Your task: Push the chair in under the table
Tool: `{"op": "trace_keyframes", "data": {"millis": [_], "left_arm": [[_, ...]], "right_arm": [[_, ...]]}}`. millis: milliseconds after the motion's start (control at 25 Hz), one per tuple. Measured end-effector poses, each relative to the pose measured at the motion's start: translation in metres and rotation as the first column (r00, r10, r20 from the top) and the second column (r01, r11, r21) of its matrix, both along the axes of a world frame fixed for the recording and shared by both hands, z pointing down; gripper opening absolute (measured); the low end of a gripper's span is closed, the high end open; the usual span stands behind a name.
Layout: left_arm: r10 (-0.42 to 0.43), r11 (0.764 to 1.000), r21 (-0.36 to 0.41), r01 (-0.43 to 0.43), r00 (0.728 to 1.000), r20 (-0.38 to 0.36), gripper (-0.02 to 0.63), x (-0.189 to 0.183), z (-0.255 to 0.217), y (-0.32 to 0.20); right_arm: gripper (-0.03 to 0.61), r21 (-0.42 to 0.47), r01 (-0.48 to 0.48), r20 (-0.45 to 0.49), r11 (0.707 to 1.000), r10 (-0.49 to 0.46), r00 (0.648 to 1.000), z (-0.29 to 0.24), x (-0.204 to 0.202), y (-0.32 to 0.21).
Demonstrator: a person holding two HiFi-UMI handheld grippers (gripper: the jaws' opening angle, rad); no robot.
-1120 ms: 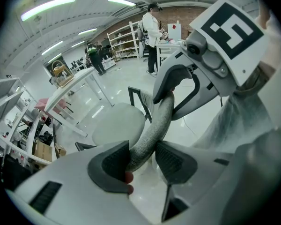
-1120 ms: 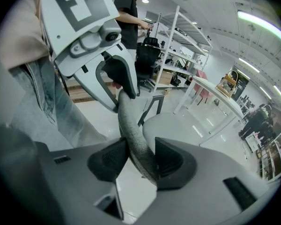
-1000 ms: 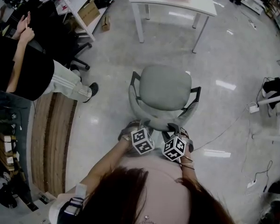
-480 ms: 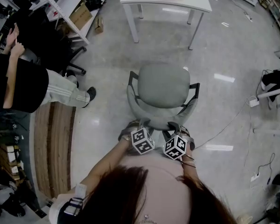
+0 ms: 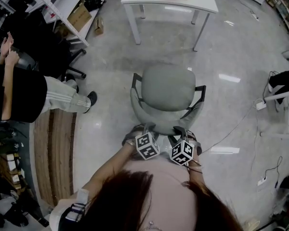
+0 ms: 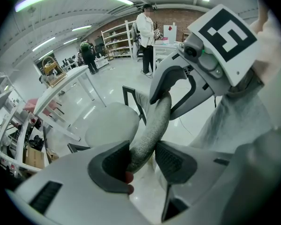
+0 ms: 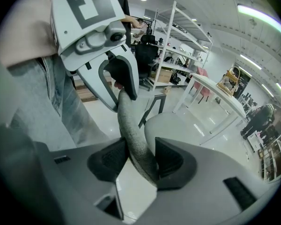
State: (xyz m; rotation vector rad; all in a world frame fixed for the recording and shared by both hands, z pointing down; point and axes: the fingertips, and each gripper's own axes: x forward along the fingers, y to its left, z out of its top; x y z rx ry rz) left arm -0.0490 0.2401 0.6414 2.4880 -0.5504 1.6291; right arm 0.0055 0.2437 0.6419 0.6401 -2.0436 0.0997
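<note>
Clamping the curved grey chair-back edge (image 7: 131, 128) with the right gripper (image 7: 138, 159), both dark pads pressing on the fabric. Gripping the same edge farther along with the left gripper (image 7: 113, 84), its marker cube riding on top. Looking past the edge onto the pale seat (image 7: 178, 125), with a white table (image 7: 215, 93) and open shelving (image 7: 178, 34) standing beyond on the glossy floor (image 7: 102, 120), and with a person's jeans (image 7: 61, 93) filling the left side.

Bright ceiling strips, fisheye-warped edges
</note>
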Motion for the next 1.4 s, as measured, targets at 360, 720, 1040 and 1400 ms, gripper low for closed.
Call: {"op": "trace_keyframes", "data": {"millis": [360,720,1040,1400], "left_arm": [[0.008,1.0,-0.018,-0.008,1.0,-0.011,0.175,0.003,0.001,-0.004],[0.009,1.0,-0.017,-0.01,1.0,-0.017,0.173,0.005,0.001,-0.017],[0.013,1.0,-0.019,-0.013,1.0,-0.025,0.173,0.003,0.001,-0.042],[0.022,0.999,-0.022,-0.023,0.999,-0.047,0.173,0.006,0.001,-0.076]], "right_arm": [[0.189,0.003,-0.014,0.0,1.0,0.014,1.0,0.001,0.003,-0.005],[0.189,0.009,-0.019,-0.005,1.0,0.019,1.0,0.001,0.005,-0.017],[0.189,0.011,-0.015,-0.001,1.0,0.015,1.0,0.001,0.002,-0.042],[0.189,0.012,-0.014,-0.01,1.0,0.014,1.0,0.004,0.005,-0.077]]}}
